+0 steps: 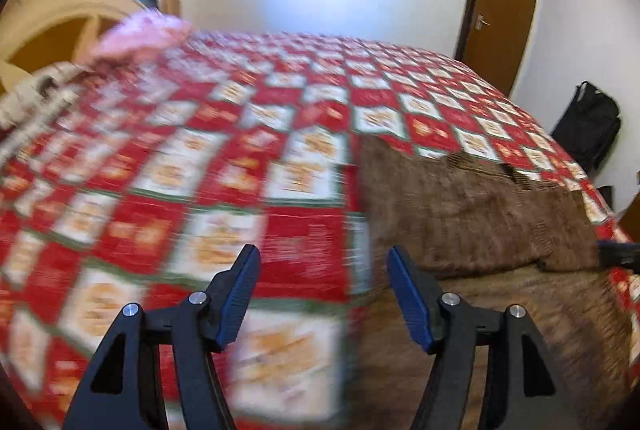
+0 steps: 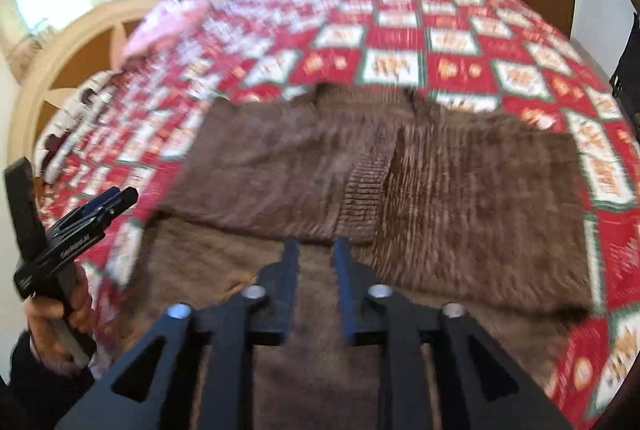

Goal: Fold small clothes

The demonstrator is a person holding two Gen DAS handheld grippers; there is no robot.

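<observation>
A brown knitted sweater (image 2: 400, 173) lies flat on a red and white patterned bedspread (image 2: 400, 41), with both sleeves folded in across its body. My right gripper (image 2: 316, 250) hovers over the sweater's near part, its jaws a little apart with nothing between them. My left gripper (image 1: 322, 262) is wide open and empty above the bedspread (image 1: 200, 157), just left of the sweater (image 1: 480, 213). The left gripper also shows at the left edge of the right wrist view (image 2: 76, 230), held in a hand. Both views are motion-blurred.
A pink garment (image 1: 140, 37) and a pale patterned cloth (image 1: 36, 97) lie at the far left of the bed by a curved wooden headboard (image 1: 60, 17). A brown door (image 1: 500, 1) and a black bag (image 1: 588, 121) stand beyond the bed.
</observation>
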